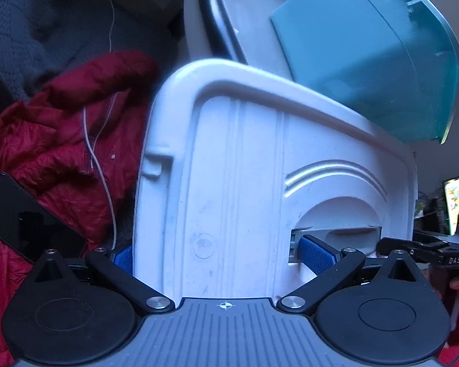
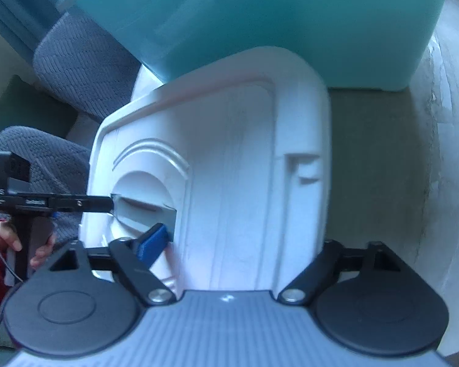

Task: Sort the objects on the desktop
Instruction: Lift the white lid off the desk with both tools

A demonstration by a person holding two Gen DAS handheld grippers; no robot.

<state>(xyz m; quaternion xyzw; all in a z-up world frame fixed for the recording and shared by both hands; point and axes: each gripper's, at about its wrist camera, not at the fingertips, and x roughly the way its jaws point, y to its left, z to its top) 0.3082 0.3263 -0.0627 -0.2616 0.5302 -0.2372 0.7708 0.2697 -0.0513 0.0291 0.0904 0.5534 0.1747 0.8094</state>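
Across both views a white lid [image 1: 235, 165] straddled by wide-spread left gripper [image 1: 220, 258] and right gripper [image 2: 244, 244], grip unclear, left view alone showing red quilted fabric [image 1: 46, 134] and black phone [image 1: 27, 220], right view a person's hand [image 2: 12, 238].

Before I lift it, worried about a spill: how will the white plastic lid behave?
The white plastic lid looks moulded and ribbed, so probably stiff. Its smooth surface may slip between the left gripper pads. The teal bin seems to lean on it and might tip.
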